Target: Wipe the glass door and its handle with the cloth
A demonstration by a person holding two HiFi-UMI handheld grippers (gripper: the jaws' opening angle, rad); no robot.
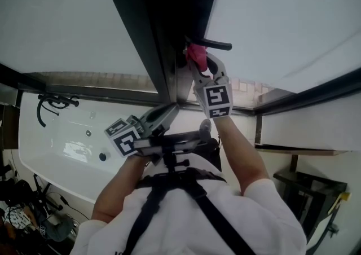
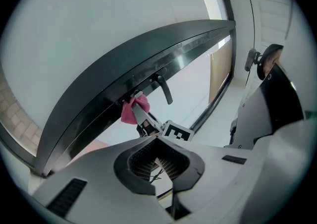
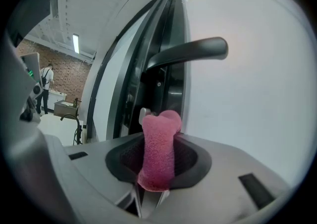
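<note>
Within right tool (image 3: 157, 119) — cloth (image 3: 158, 154), just beside handle (image 3: 190, 53)

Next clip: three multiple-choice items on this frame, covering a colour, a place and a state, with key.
1. The door handle is: A white, B dark, C gold.
2. The pink cloth sits: A between the jaws of the right gripper, B over the handle, C on a shelf.
3. The jaws of the left gripper are: A wide apart, B on the handle, C together, empty.
Key: B, black against pale glass; A, the jaws pinch it; C, tips meet on nothing.
</note>
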